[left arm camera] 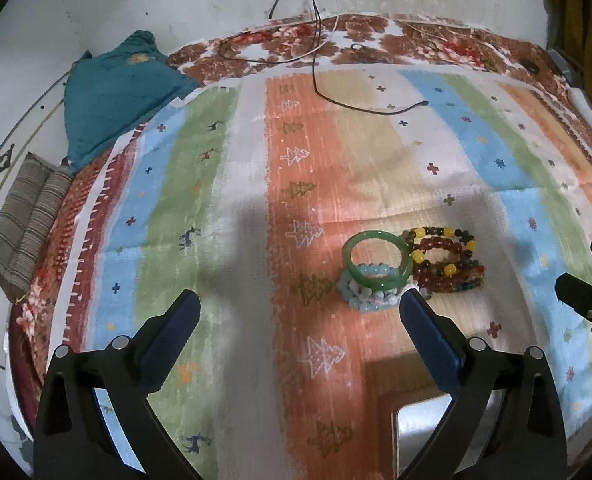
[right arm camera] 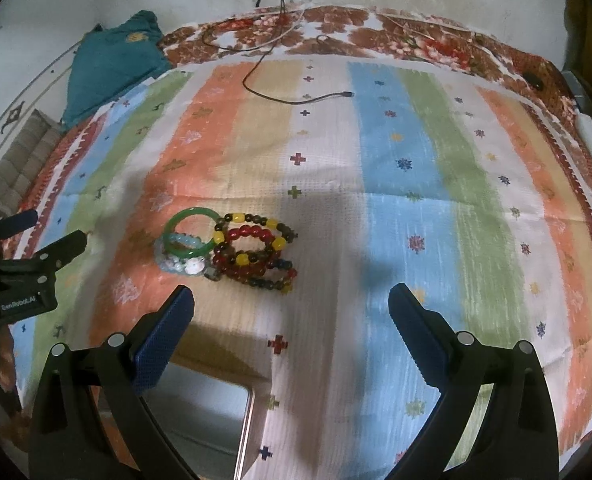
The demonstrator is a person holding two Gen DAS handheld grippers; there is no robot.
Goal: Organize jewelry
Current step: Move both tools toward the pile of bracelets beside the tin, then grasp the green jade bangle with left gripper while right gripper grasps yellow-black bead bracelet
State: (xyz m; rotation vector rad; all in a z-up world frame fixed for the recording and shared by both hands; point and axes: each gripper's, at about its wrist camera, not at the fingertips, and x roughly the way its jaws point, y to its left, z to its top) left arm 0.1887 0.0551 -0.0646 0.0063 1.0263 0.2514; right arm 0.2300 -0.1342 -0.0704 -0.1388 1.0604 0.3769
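Observation:
A pile of jewelry lies on the striped cloth. A green bangle [left arm camera: 377, 260] [right arm camera: 190, 232] leans on a pale blue bead bracelet [left arm camera: 367, 294] [right arm camera: 178, 262]. Beside them lie red, yellow and dark bead bracelets [left arm camera: 447, 264] [right arm camera: 256, 252]. My left gripper [left arm camera: 299, 300] hovers open just short of the pile, its right finger close to the blue bracelet. My right gripper [right arm camera: 290, 294] is also open, holding nothing, with the pile ahead of its left finger. Each gripper shows at the edge of the other's view.
A shiny metal tray [left arm camera: 423, 432] [right arm camera: 216, 420] sits at the near edge under the grippers. A black cable [left arm camera: 359, 106] [right arm camera: 296, 100] trails across the far cloth. A teal cushion [left arm camera: 116, 88] and a striped folded cloth [left arm camera: 24, 224] lie at the far left.

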